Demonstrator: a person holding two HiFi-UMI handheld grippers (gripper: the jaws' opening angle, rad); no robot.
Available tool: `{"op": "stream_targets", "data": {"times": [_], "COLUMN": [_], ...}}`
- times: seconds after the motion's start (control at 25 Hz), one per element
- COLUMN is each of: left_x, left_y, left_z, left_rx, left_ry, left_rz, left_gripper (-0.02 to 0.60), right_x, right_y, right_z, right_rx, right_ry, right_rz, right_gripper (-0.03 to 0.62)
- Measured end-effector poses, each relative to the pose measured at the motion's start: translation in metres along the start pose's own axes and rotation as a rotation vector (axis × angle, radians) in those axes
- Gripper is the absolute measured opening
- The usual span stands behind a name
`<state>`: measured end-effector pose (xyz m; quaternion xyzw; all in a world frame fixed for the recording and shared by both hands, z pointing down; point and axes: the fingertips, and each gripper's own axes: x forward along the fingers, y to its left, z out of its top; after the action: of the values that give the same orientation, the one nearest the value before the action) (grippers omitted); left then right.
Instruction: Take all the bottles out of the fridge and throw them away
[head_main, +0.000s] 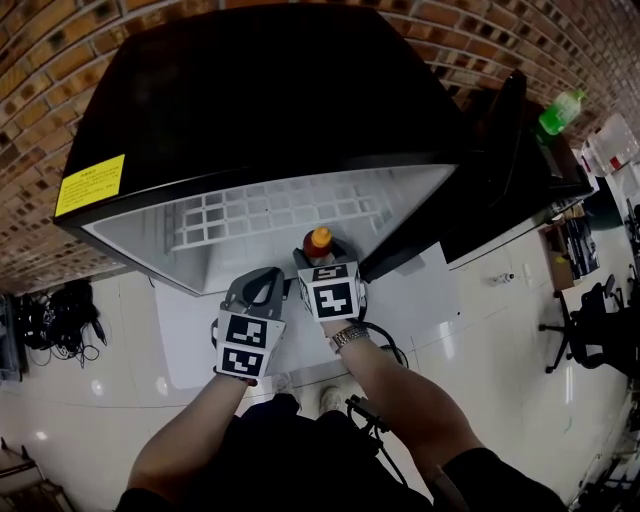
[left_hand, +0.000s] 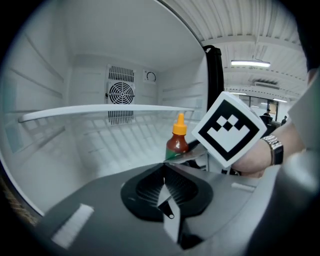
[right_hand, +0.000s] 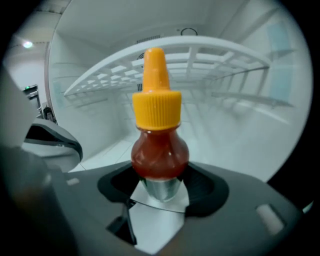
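Note:
A small sauce bottle (head_main: 318, 243) with red contents and an orange cap stands upright on the white floor of the open black fridge (head_main: 260, 100), near its front edge. My right gripper (head_main: 323, 262) is at the fridge mouth with its jaws closed on the bottle's (right_hand: 159, 135) lower body, one jaw on each side. In the left gripper view the bottle (left_hand: 177, 142) shows just behind the right gripper's marker cube. My left gripper (head_main: 262, 290) hangs beside it on the left, outside the fridge, with its jaws shut and empty (left_hand: 164, 167).
A white wire shelf (head_main: 270, 215) spans the fridge above the bottle. The fridge door (head_main: 500, 150) stands open at the right. A green bottle (head_main: 562, 110) lies beyond the door. Cables (head_main: 60, 325) lie on the floor at left, and an office chair (head_main: 590, 320) stands at right.

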<state>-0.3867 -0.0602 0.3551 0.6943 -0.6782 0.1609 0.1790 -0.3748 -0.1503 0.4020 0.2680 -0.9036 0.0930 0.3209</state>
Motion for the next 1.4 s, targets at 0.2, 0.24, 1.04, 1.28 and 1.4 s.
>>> {"op": "stream_targets", "data": {"times": [0.2, 0.24, 1.04, 1.28, 1.4], "left_x": [-0.004, -0.005, -0.005, 0.006, 0.014], "left_y": [-0.027, -0.032, -0.216, -0.277, -0.307], "left_z": [0.001, 0.002, -0.013, -0.026, -0.035], "left_rx": [0.011, 0.014, 0.084, 0.114, 0.130], "left_ry": [-0.006, -0.007, 0.015, 0.039, 0.060], "left_rz": [0.007, 0.008, -0.085, -0.153, -0.192], "left_gripper": [0.003, 0.003, 0.003, 0.003, 0.003], "right_x": [-0.029, -0.035, -0.181, -0.218, -0.234], "right_y": [0.001, 0.001, -0.069, -0.097, -0.109], "right_z": [-0.015, -0.019, -0.131, -0.177, -0.203], "right_rx": [0.003, 0.004, 0.064, 0.110, 0.136], "right_ry": [-0.017, -0.019, -0.024, -0.005, 0.013], "right_rz": [0.030, 0.035, 0.014, -0.020, -0.034], "right_gripper": [0.273, 0.275, 0.275, 0.274, 0.274]}}
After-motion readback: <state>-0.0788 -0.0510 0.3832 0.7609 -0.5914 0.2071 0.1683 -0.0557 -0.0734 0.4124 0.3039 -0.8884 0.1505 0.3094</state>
